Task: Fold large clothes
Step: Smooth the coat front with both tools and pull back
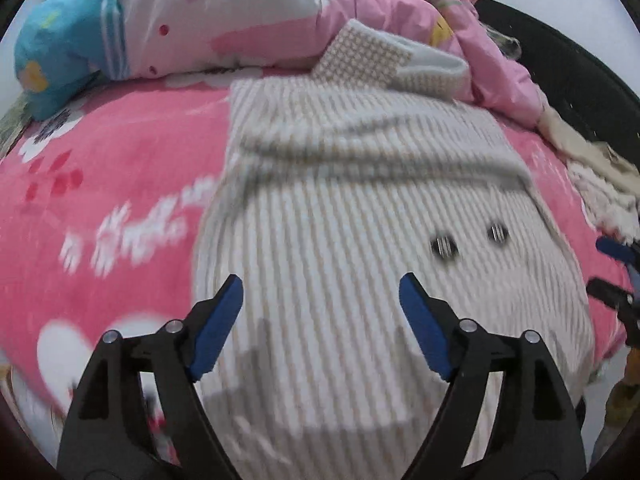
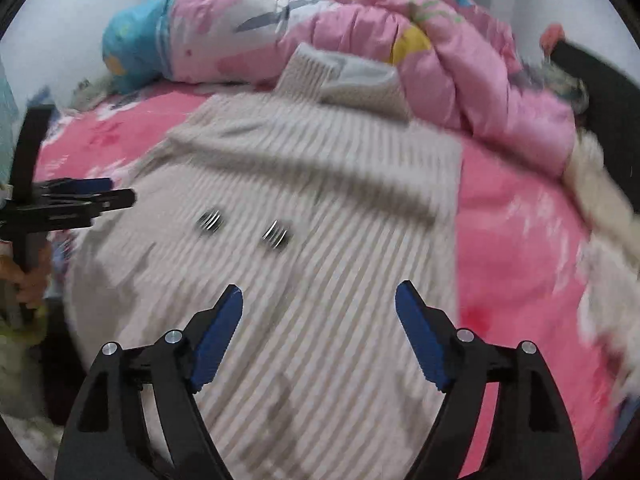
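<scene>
Sweater (image 1: pixel 360 200): ribbed, collar far, hem near.
Left gripper (image 1: pixel 322 292): released, above hem.
Right gripper (image 2: pixel 320 300): released, likewise.

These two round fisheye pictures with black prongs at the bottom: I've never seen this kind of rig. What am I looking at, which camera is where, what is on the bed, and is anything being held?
There is no robot here. A person holds a hand-operated two-finger clamp in each hand, and each clamp carries a camera looking forward along its blue-padded fingers. One picture comes from the left gripper, the other from the right gripper. Each picture also catches the other clamp at its edge.

On the pink bedsheet lies a cream ribbed sweater, spread flat, with two dark buttons and a turtleneck collar at the far end. Behind it sits a bunched pink quilt.

Both clamps stand open above the sweater, with nothing between the pads. Nothing is held.
</scene>
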